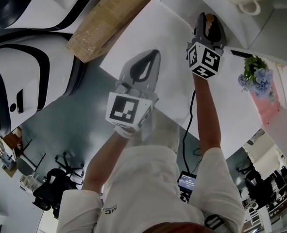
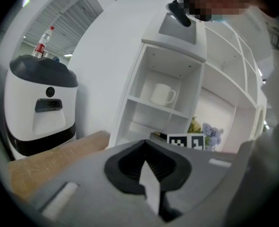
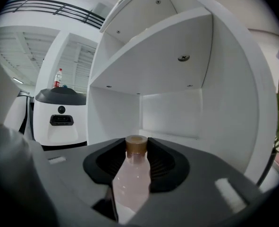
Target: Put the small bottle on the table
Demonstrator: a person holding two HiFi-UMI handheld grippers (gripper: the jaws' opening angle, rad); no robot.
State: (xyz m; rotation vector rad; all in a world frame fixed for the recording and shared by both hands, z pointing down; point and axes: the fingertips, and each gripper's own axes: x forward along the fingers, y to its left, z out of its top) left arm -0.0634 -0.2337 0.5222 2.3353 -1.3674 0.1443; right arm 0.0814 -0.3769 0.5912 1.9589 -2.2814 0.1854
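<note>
Your right gripper [image 3: 137, 143] pinches the small bottle [image 3: 131, 178] around its body, brown cap pointing forward toward an open compartment of the white shelf [image 3: 172, 56]. Your left gripper [image 2: 146, 143] is empty, jaws pressed together, above the table [image 1: 172, 81].

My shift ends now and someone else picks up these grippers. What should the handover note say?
Left gripper: shut, nothing in it, held over the table.
Right gripper: shut on the small bottle, brown cap pointing toward an empty compartment of the shelf.
Done: the bottle is gripped.
Left: it is not yet on the table. Set it down on the bare white top, then open the jaws.
</note>
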